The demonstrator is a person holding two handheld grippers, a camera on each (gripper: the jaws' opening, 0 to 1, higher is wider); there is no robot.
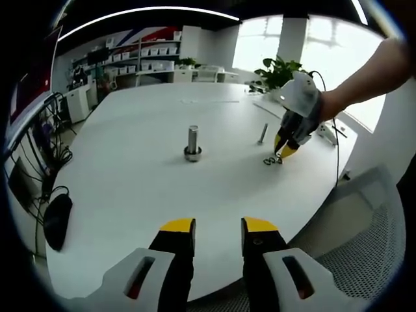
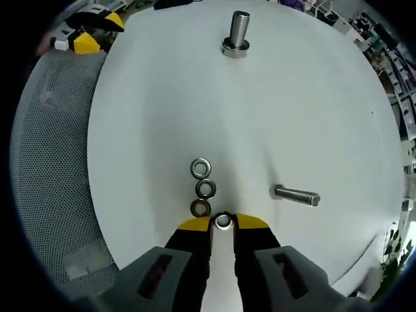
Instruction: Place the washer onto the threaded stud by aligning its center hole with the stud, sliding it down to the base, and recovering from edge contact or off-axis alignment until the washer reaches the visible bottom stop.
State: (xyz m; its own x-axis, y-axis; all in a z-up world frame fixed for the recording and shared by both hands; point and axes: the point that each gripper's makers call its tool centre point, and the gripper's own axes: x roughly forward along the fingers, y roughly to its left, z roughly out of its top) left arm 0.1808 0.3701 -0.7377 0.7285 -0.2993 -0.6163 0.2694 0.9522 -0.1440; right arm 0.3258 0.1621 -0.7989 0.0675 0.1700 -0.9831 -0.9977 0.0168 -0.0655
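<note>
The threaded stud (image 1: 193, 143) stands upright on its round base near the middle of the white table (image 1: 130, 195); in the right gripper view the stud (image 2: 237, 31) is at the top. My right gripper (image 2: 223, 223) is down at the table, shut on a washer (image 2: 223, 221) held between its yellow tips. Three more washers (image 2: 203, 188) lie in a row just ahead and left of it. In the left gripper view the right gripper (image 1: 284, 153) is right of the stud, over the washers (image 1: 272, 160). My left gripper (image 1: 219, 227) hovers open with nothing in it, near the table's edge.
A loose bolt (image 2: 296, 194) lies on its side right of the washers; the same bolt (image 1: 262, 133) shows beyond the right gripper. A mesh chair (image 2: 52, 162) stands at the table's edge. A black mouse (image 1: 57, 220) sits at the left edge. Shelves and plants stand behind.
</note>
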